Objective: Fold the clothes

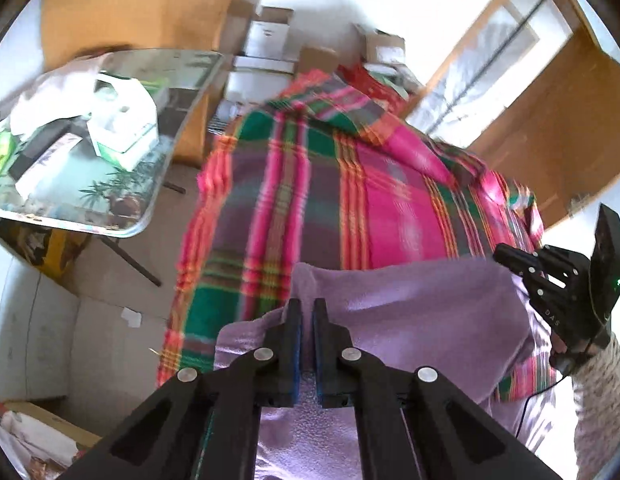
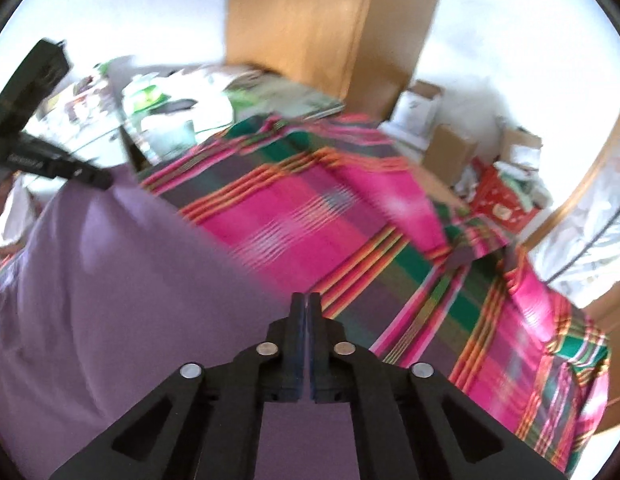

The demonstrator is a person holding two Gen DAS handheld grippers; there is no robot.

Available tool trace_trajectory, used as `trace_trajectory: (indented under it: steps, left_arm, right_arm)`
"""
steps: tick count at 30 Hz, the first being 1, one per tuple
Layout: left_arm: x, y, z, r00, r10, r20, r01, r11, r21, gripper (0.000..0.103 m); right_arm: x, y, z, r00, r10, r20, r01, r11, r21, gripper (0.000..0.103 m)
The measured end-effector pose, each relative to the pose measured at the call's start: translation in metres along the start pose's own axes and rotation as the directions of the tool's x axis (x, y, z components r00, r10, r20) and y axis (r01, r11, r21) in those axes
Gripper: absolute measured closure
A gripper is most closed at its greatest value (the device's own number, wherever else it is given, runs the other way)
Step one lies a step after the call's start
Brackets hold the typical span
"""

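Note:
A lilac garment point(image 1: 421, 320) is held up over a bed covered by a bright plaid blanket point(image 1: 294, 184). My left gripper point(image 1: 306, 308) is shut on one edge of the garment, with lilac cloth pinched between its blue pads. In the right wrist view the same lilac garment point(image 2: 110, 280) fills the lower left, and my right gripper point(image 2: 306, 300) is shut on its edge. Each gripper shows in the other's view: the right gripper point(image 1: 505, 256) at the garment's far corner, the left gripper point(image 2: 102, 180) at the upper left. The frames are motion-blurred.
A cluttered table point(image 1: 178, 128) with bags and boxes stands left of the bed. Cardboard boxes point(image 1: 270, 36) are stacked against the far wall. A wooden door point(image 1: 549, 120) is on the right. A patterned sleeve point(image 1: 601, 400) shows at the right edge.

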State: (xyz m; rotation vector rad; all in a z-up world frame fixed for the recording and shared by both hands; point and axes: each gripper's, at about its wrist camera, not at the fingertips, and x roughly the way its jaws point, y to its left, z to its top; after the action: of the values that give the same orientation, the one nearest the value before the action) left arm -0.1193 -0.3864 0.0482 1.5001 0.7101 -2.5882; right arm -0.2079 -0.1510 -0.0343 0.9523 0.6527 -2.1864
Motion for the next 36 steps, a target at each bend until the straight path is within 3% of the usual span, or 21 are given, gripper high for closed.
trace_trajectory:
  steps: [8,11,17,23,28,36]
  left_arm:
    - [0.026,0.016,0.003,0.999,0.027,-0.035,-0.028,0.998,-0.051,0.098]
    - [0.034,0.019,0.004,0.999,0.024,-0.045,-0.027,0.997,-0.071,0.098]
    - [0.034,0.018,0.002,0.999,0.019,-0.049,-0.023,0.997,-0.07,0.096]
    - [0.006,0.022,-0.004,1.0,-0.015,-0.02,0.013,0.994,-0.113,0.088]
    - [-0.027,0.013,-0.019,0.999,-0.038,0.013,0.039,0.993,-0.107,0.083]
    - [-0.059,-0.047,-0.057,0.992,-0.126,0.008,0.125,0.991,0.049,0.083]
  right_arm:
    - [0.026,-0.012,0.001,0.998,0.02,-0.062,-0.017,0.998,0.058,0.102]
    - [0.019,-0.02,-0.007,0.997,0.005,-0.081,0.0,0.999,0.054,0.101]
    - [-0.018,-0.059,-0.043,0.997,-0.043,-0.071,0.057,0.974,0.218,0.099]
    - [-0.055,-0.097,-0.08,0.993,-0.091,-0.07,0.111,0.92,0.376,0.091]
    - [-0.095,-0.102,-0.124,0.989,-0.125,-0.08,0.148,0.868,0.475,0.089]
    - [-0.159,-0.11,-0.194,0.979,-0.177,-0.103,0.202,0.758,0.62,0.087]
